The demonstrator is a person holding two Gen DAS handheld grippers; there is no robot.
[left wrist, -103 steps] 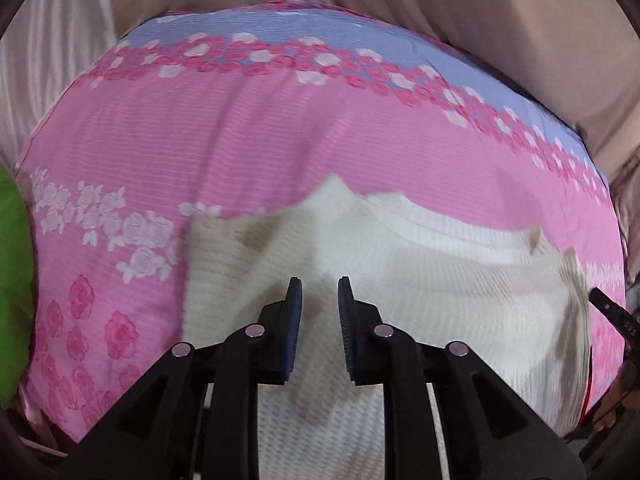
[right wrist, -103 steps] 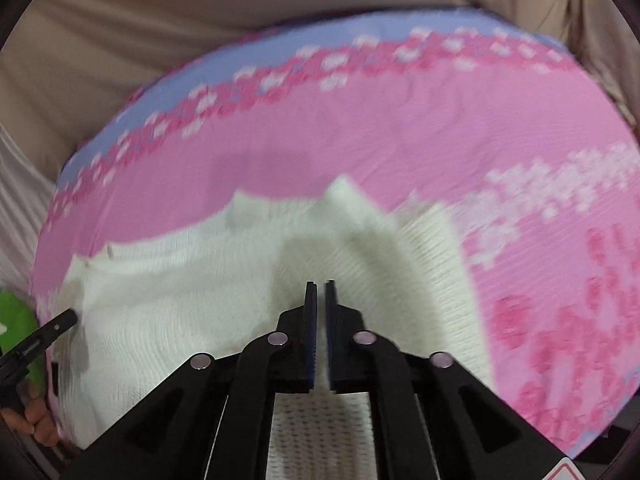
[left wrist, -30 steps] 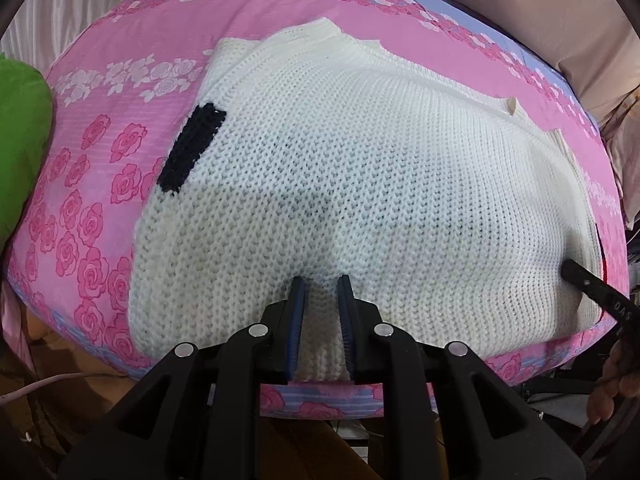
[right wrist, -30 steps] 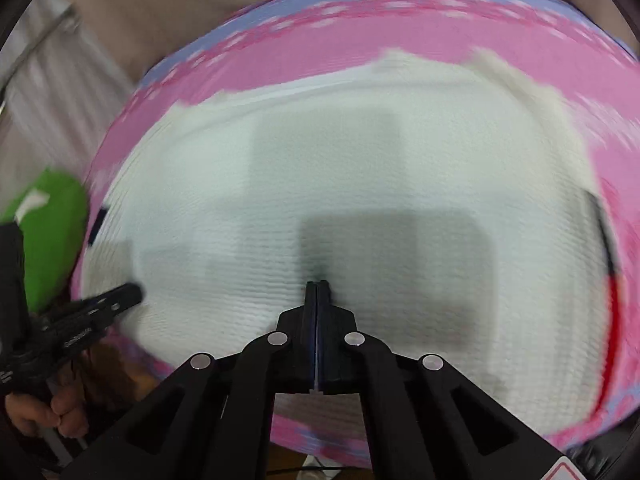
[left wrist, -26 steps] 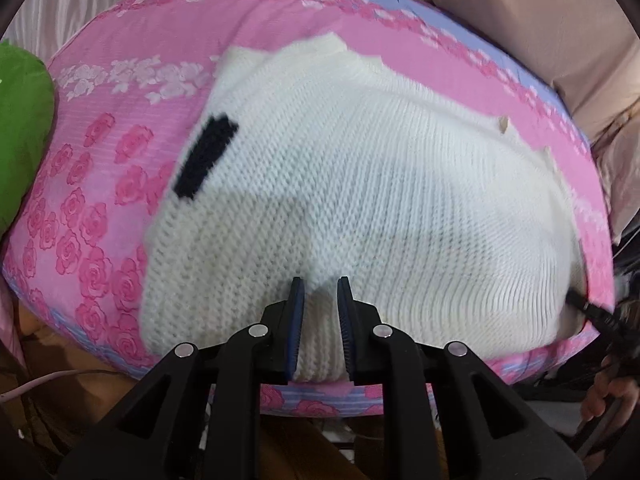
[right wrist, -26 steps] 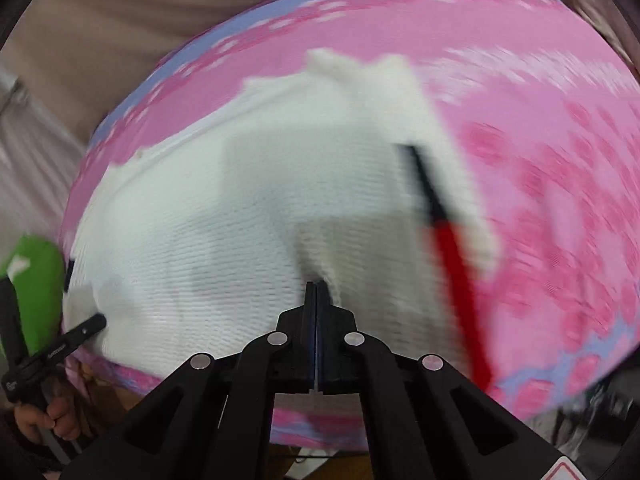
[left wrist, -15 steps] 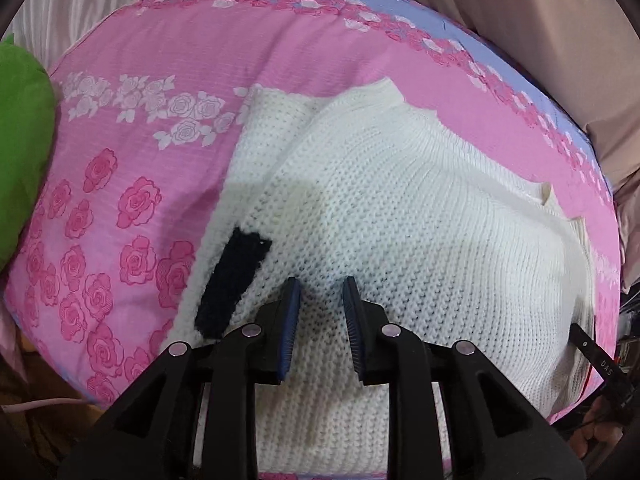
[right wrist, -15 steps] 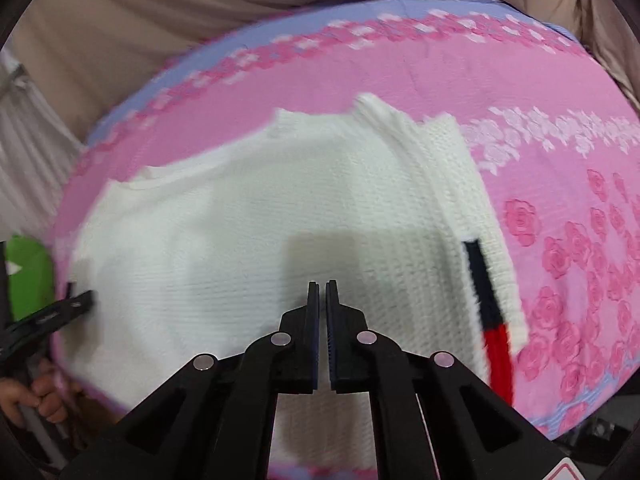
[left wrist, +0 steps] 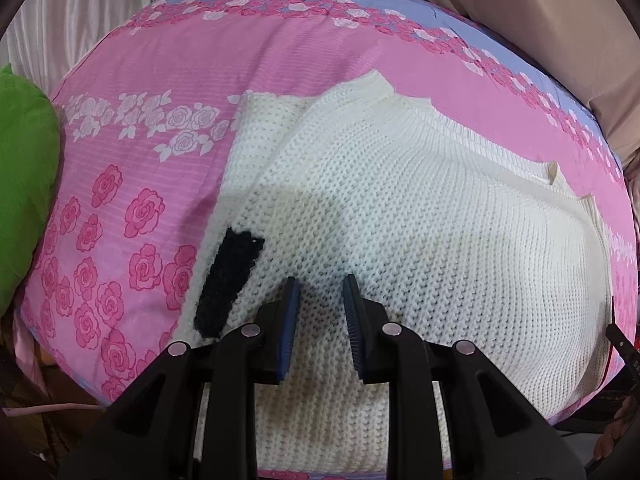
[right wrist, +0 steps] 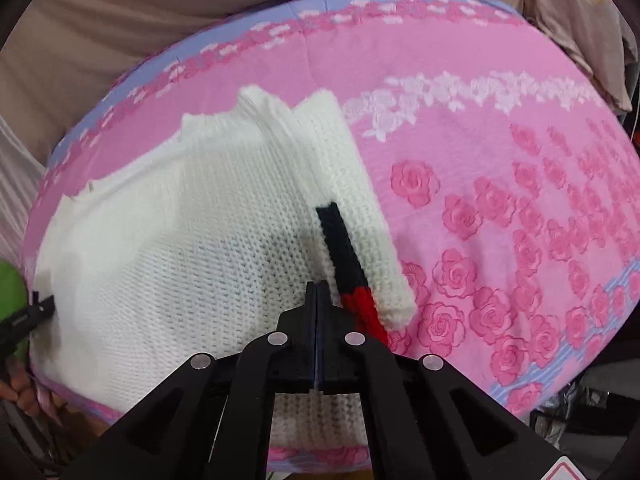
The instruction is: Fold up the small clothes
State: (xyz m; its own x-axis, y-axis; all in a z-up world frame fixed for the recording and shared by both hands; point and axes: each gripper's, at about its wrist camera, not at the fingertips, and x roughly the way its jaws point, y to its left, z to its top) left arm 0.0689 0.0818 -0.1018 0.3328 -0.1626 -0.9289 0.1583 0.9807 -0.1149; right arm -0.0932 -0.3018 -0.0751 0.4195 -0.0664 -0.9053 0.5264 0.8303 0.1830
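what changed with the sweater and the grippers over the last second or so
The left gripper let go of the white sweater's near edge and now stands slightly open above the knit. The sweater, held up a second ago, has come down flat on the pink rose bedsheet, its sleeves with the dark stripe lying alongside. The right gripper stayed shut; whether it pinches the knit is unclear.
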